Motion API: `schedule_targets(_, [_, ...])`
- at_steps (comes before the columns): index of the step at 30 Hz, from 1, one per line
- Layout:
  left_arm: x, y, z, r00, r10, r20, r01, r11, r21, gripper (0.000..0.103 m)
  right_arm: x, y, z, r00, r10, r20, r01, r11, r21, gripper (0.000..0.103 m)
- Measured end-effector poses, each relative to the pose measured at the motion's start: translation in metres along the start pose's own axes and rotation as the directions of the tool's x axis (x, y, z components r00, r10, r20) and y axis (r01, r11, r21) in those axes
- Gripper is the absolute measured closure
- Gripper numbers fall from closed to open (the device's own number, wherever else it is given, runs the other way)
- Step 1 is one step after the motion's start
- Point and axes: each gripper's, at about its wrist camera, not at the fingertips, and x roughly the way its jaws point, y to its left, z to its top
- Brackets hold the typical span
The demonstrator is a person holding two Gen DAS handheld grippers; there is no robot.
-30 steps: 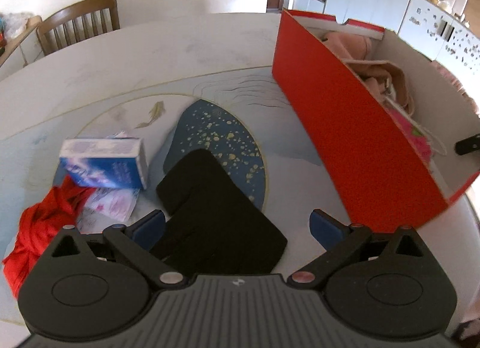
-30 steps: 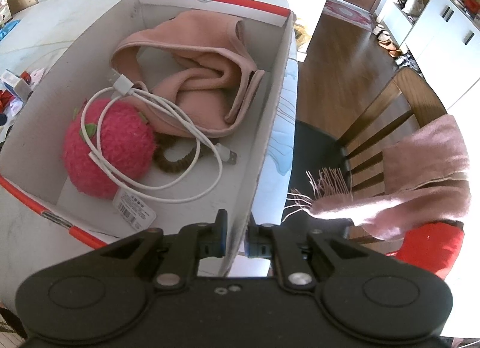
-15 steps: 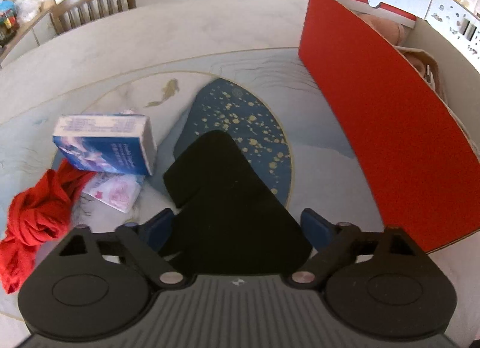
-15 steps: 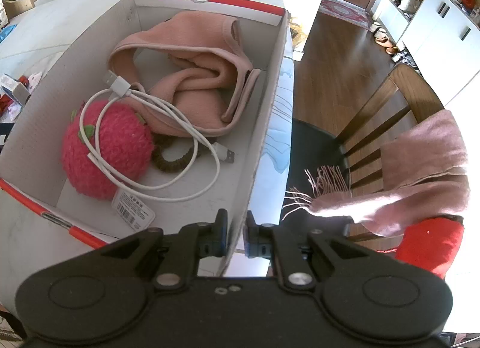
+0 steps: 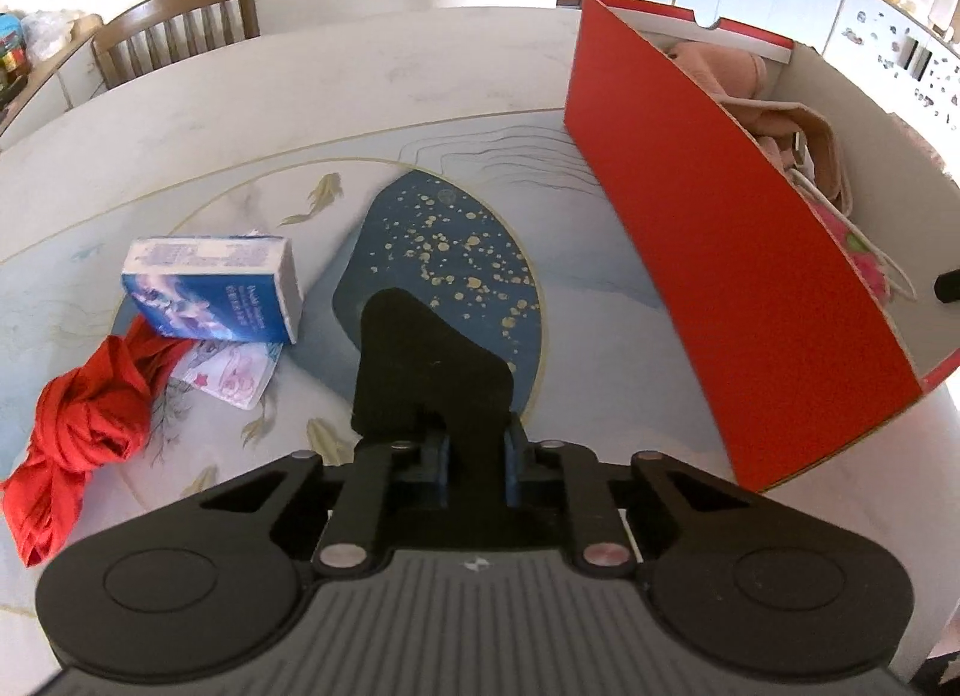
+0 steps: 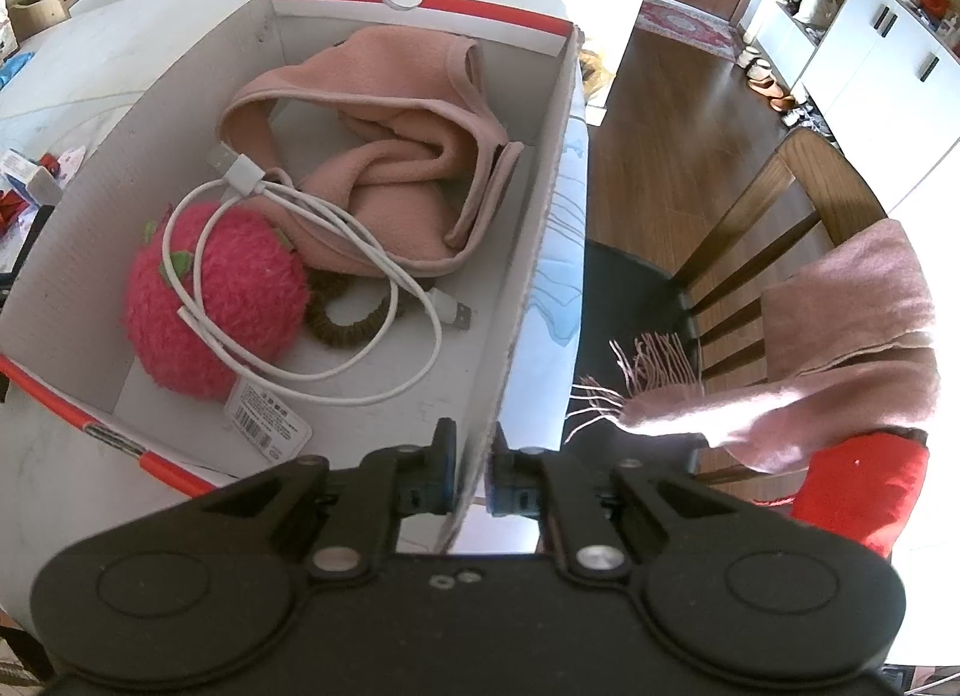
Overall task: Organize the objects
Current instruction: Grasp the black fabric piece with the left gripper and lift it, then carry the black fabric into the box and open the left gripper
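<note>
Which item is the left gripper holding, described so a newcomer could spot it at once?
Start at the red box on the round table; left of it lies a blue gold-speckled oval on the tabletop. Over that oval's near end is a flat black cloth, pinched by the left gripper, whose jaws have just closed. It is the only plain black item.

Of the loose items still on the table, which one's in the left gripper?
The flat black cloth piece, pinched by the left gripper. The blue-white carton, red knotted cloth and pink packet lie untouched.
</note>
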Motion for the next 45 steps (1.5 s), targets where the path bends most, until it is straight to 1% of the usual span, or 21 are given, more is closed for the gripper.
schedule_targets(5, [-0.024,0.001,0.004,1.0,-0.018,0.026,0.019,0.999,-0.039,0.089,-0.001,0.0,0.0,1.0,0.004,0.005,-0.004,1.0,0.002,0.096])
schedule_targets(11, [-0.063,-0.006,0.021,0.994,-0.074,0.08,0.077,0.997,-0.031,0.089,-0.001,-0.001,-0.002,1.0,0.006,0.016,-0.006,1.0,0.009,0.097])
schedule_targets(17, [-0.084,-0.028,0.044,0.985,-0.128,0.113,0.127,0.992,0.018,0.089,0.0,-0.002,-0.002,1.0,0.01,0.018,-0.01,1.0,0.005,0.097])
schedule_targets(23, [-0.097,-0.057,0.067,0.977,-0.174,0.126,0.16,0.98,0.115,0.089,0.0,-0.002,-0.002,1.0,0.009,0.018,-0.009,1.0,0.006,0.097])
schedule_targets(25, [-0.098,-0.066,0.077,0.973,-0.187,0.133,0.167,0.975,0.149,0.089,0.0,-0.002,-0.002,1.0,0.01,0.019,-0.011,1.0,0.006,0.097])
schedule_targets(30, [-0.1,-0.095,0.106,0.968,-0.196,0.158,0.151,0.954,0.26,0.089,0.0,-0.003,-0.002,1.0,0.013,0.021,-0.013,1.0,0.003,0.096])
schedule_targets(33, [-0.1,-0.113,0.125,0.963,-0.204,0.178,0.133,0.93,0.344,0.089,0.0,-0.004,-0.002,1.0,0.018,0.022,-0.018,1.0,0.003,0.096])
schedule_targets(35, [-0.096,-0.125,0.137,0.962,-0.207,0.178,0.126,0.915,0.384,0.089,0.0,-0.004,-0.002,1.0,0.018,0.023,-0.018,1.0,0.004,0.096])
schedule_targets(39, [-0.077,-0.146,0.156,0.967,-0.203,0.155,0.116,0.889,0.443,0.089,0.0,-0.005,-0.003,0.999,0.022,0.025,-0.022,1.0,0.007,0.096])
schedule_targets(45, [-0.034,-0.17,0.171,0.982,-0.157,0.109,0.083,0.863,0.499,0.089,-0.001,-0.005,-0.003,0.999,0.026,0.025,-0.026,1.0,0.004,0.096])
